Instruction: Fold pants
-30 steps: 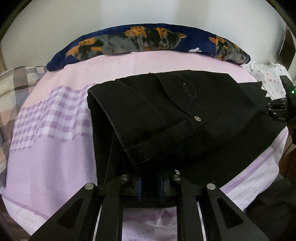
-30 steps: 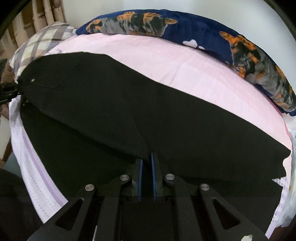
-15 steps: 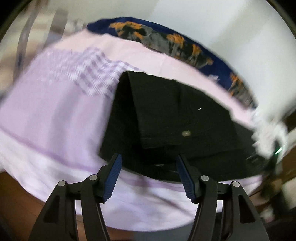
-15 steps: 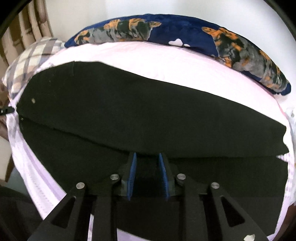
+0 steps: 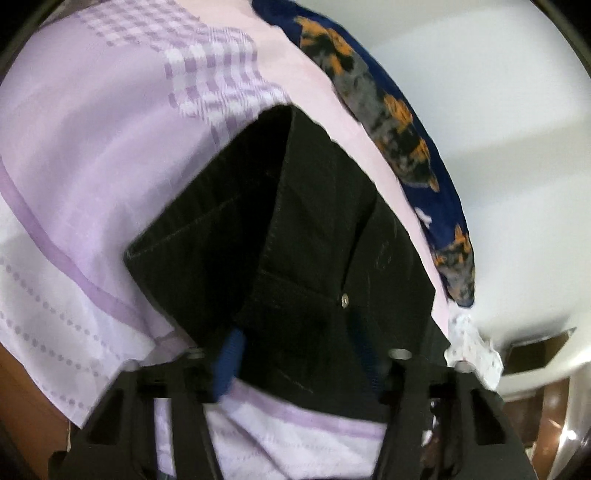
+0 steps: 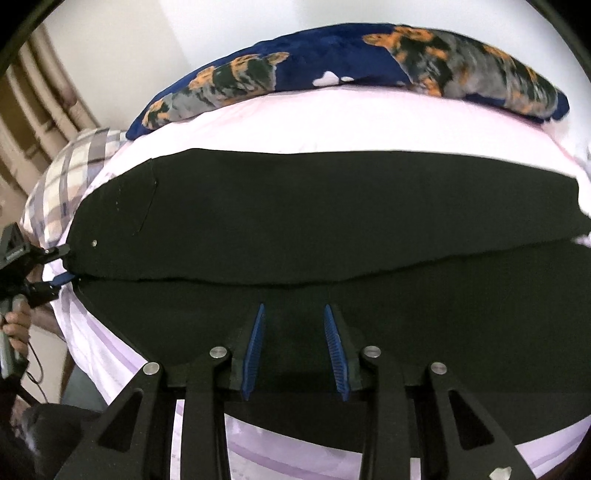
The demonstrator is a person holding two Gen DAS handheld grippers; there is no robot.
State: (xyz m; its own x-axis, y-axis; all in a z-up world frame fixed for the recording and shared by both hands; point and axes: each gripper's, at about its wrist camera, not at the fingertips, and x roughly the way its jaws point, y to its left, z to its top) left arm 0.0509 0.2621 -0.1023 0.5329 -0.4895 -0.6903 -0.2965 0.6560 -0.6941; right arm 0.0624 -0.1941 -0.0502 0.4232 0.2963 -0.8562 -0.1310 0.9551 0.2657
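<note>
- Behind the bed, plain white wall (image 6: 258,33); slatted headboard (image 6: 33,110) at the left edge of the right wrist view.
- Covering the bed, lilac sheet (image 5: 85,192) with a checked patch, a darker purple stripe and rows of dots.
- Along the far edge of the sheet, long navy pillow (image 6: 354,70) printed with orange and grey shapes; also seen in the left wrist view (image 5: 402,122), running diagonally.
- Beside the navy pillow, toward the headboard, plaid pillow (image 6: 70,173).
- Spread flat across the sheet, black pants (image 6: 332,218), folded lengthwise so one leg lies over the other, upper edge forming a long seam line across the middle.
- At the waist end, folded waistband, stitched pocket and a metal rivet (image 5: 345,300) visible in the left wrist view, somewhat blurred.
- Left gripper (image 5: 301,363): jaws closing, blue pads apart on either side of the waistband edge, dark cloth between them; no firm pinch visible.
- Same left gripper seen from the right wrist view (image 6: 61,266) at the waist corner of the pants, held by a hand (image 6: 14,325) on its handle.
- Right gripper (image 6: 293,332): jaws opening, blue pads spread and clear of each other, hovering over the lower leg near the bed's front edge; cloth below, nothing pinched.
</note>
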